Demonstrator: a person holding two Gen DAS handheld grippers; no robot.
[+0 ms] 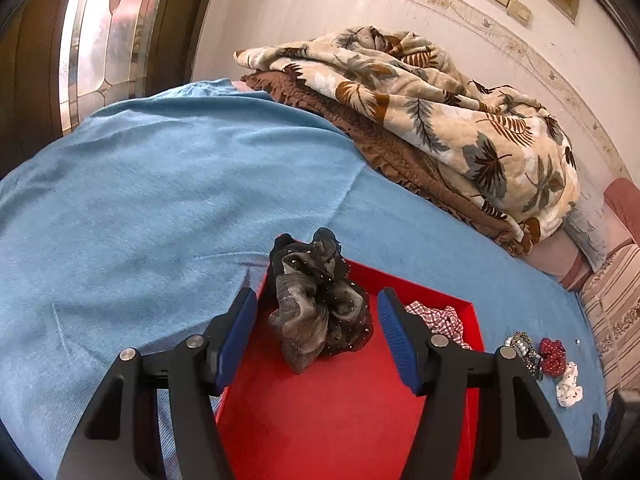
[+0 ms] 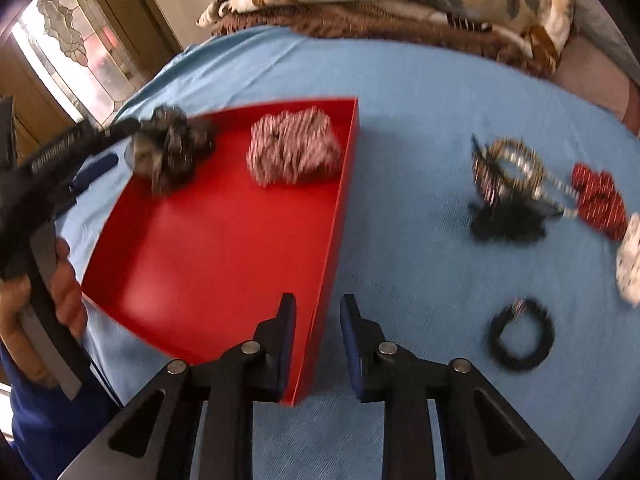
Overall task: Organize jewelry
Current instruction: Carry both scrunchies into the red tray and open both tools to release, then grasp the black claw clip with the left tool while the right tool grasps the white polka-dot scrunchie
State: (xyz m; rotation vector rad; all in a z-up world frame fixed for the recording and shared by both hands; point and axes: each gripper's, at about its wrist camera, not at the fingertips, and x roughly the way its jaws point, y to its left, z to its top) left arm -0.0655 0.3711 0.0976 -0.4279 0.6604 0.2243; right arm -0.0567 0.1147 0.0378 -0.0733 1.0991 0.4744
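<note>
A red tray [image 1: 340, 420] lies on the blue bed cover; it also shows in the right wrist view [image 2: 224, 240]. A grey-black scrunchie [image 1: 320, 300] rests in the tray's far corner, between the tips of my open left gripper [image 1: 316, 312], not pinched. A red-white checked scrunchie [image 1: 440, 318] lies in the tray too. My right gripper [image 2: 318, 312] is open and empty, straddling the tray's right wall. Outside the tray lie a beaded bracelet pile [image 2: 508, 176], a red dotted scrunchie [image 2: 596, 200], a white scrunchie [image 2: 630, 264] and a black hair tie [image 2: 522, 336].
A folded leaf-print blanket [image 1: 420, 108] on a brown quilt lies at the back of the bed. A stained-glass door [image 1: 100, 40] stands at the left. The blue bed cover [image 1: 160, 200] stretches left of the tray. The person's hand [image 2: 60, 292] holds the left tool.
</note>
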